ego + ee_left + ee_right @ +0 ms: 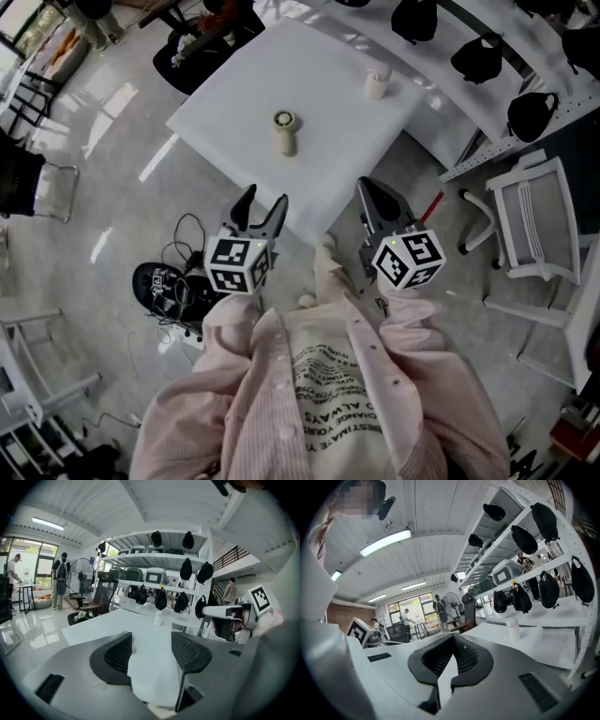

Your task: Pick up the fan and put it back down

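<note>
Head view: the small fan sits untouched near the middle of the white table, well apart from both tools, which hover off the near edge, so the pickup is judged not yet begun. Left gripper view: the left gripper has its jaws spread with only tabletop between them, apparently readied for the grasp. Right gripper view: the right gripper has its jaws pressed together on nothing, which suggests it is idle.

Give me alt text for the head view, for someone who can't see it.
The left hand-held gripper, open and empty, and the right hand-held gripper, shut, hover at the near corner of a white table. A small beige fan sits mid-table, untouched; a white bottle stands near the far edge.
</note>
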A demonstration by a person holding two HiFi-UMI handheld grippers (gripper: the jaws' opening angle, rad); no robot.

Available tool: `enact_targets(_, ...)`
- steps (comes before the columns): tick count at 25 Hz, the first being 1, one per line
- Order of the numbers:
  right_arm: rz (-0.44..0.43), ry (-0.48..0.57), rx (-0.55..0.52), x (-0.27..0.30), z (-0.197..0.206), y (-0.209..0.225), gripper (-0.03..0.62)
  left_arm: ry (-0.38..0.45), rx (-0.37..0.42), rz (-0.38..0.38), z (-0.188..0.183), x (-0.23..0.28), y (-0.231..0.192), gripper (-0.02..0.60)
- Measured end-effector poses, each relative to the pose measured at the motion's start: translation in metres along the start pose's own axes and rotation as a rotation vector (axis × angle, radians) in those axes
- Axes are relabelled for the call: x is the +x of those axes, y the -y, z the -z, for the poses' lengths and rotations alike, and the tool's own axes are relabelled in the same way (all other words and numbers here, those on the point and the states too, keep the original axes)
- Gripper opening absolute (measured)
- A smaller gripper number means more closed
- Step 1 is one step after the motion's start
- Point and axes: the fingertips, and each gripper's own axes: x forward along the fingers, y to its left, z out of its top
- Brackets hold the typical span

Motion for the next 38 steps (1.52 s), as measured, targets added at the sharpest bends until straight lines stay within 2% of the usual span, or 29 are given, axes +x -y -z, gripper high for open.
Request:
enact_targets(7, -0.013, -0.025, 0.005, 0.047, -0.016, 0.044, 0.000, -0.052, -0.024, -0.005, -0.011, 0.058, -0.013, 0.253)
enact_targets(17, -0.067, -0.086, 0.029, 0.107, -0.017, 0.081, 0.000, -0.164, -0.067, -0.059, -0.006, 0.119, -0.036, 0.265)
enact_targets(25, -0.110, -0.132, 0.052, 0.144, -0.005, 0.091, 0.000, -0.288, -0.114, -0.100, 0.017, 0.159, -0.055, 0.265)
enact_targets(31, -0.108, -0.171, 0.069, 0.168, 0.007, 0.104, 0.000, -0.349, -0.196, -0.148, 0.037, 0.193, -0.073, 0.268)
enact_targets(38, -0.102, -0.210, 0.090, 0.190, 0.023, 0.116, 0.000, -0.437, -0.245, -0.186, 0.065, 0.223, -0.091, 0.275)
